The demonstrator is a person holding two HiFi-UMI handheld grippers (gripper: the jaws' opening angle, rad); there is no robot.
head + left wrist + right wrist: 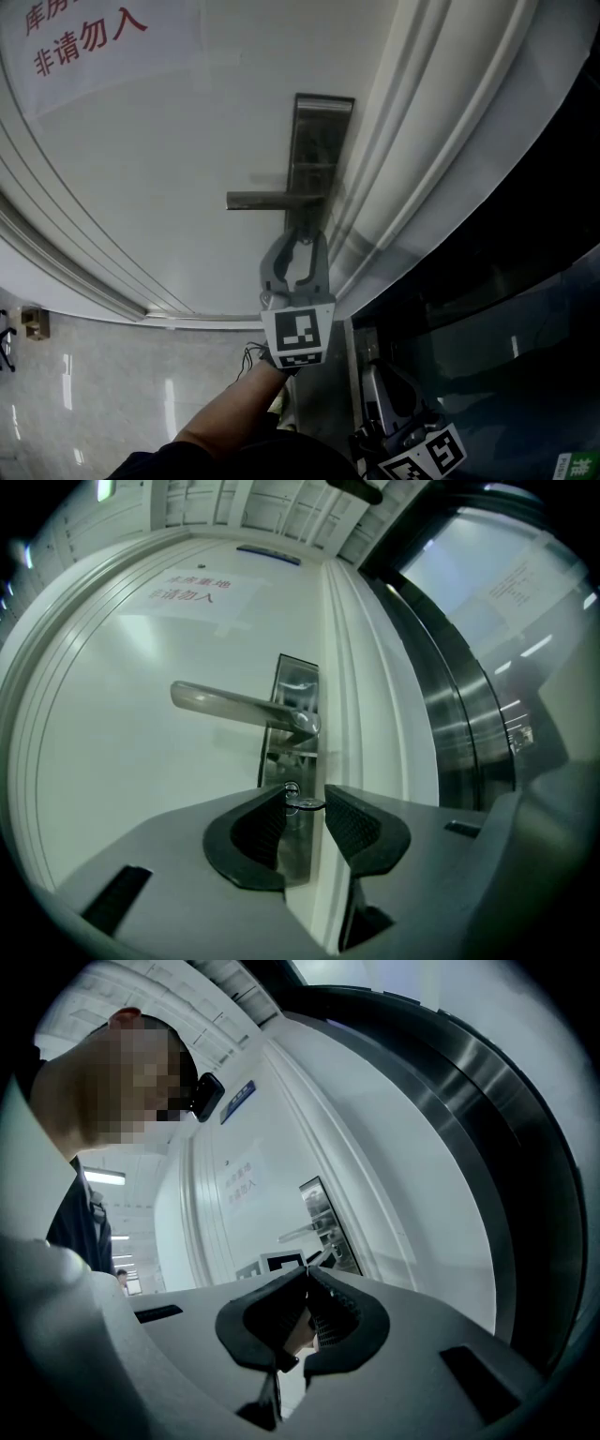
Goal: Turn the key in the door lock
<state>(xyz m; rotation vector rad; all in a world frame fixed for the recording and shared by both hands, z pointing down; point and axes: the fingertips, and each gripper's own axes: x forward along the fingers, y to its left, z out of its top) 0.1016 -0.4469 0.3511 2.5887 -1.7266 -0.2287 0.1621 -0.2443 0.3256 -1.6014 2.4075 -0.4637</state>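
A white door carries a steel lock plate [319,159] with a lever handle [272,200] pointing left. Below the handle a small key [307,804] sticks out of the lock, its bow lying flat. My left gripper [298,251] reaches level to the plate. In the left gripper view its jaws [306,808] stand a little apart, shut on the key, whose bow spans the gap and meets both pads. My right gripper [382,394] hangs low at the right, away from the door. In its own view it [306,1277] is shut with nothing between the pads.
A paper notice with red print [84,37] is stuck high on the door. A moulded white door frame [412,169] runs beside the plate, with a dark glass and metal panel [525,309] to its right. Pale floor tiles [94,394] lie below.
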